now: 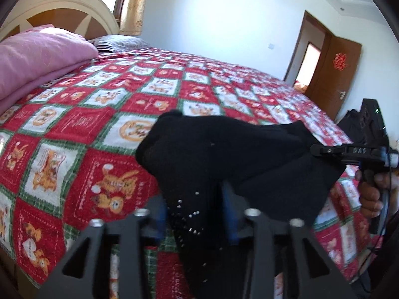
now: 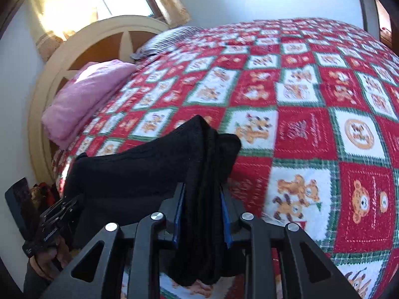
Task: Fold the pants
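Note:
Black pants [image 1: 212, 154] hang bunched over the near edge of a bed with a red, white and green bear-patterned bedspread [image 1: 99, 114]. My left gripper [image 1: 195, 196] stands open, its blue pads wide apart with a strand of the dark cloth running loosely between them. In the right wrist view the pants [image 2: 149, 164] stretch from the left gripper [image 2: 67, 206] up to my right gripper [image 2: 202, 189], which is shut on a thick folded bundle of them. The right gripper [image 1: 321, 150] also shows at the cloth's right corner, held by a hand [image 1: 371, 196].
A folded pink blanket [image 1: 37, 57] and a striped pillow [image 1: 117, 42] lie by the cream headboard [image 1: 62, 5]. The bedspread [image 2: 311, 129] spreads wide beyond the pants. A brown door [image 1: 334, 74] stands ajar at the right, with dark equipment [image 1: 369, 124] below it.

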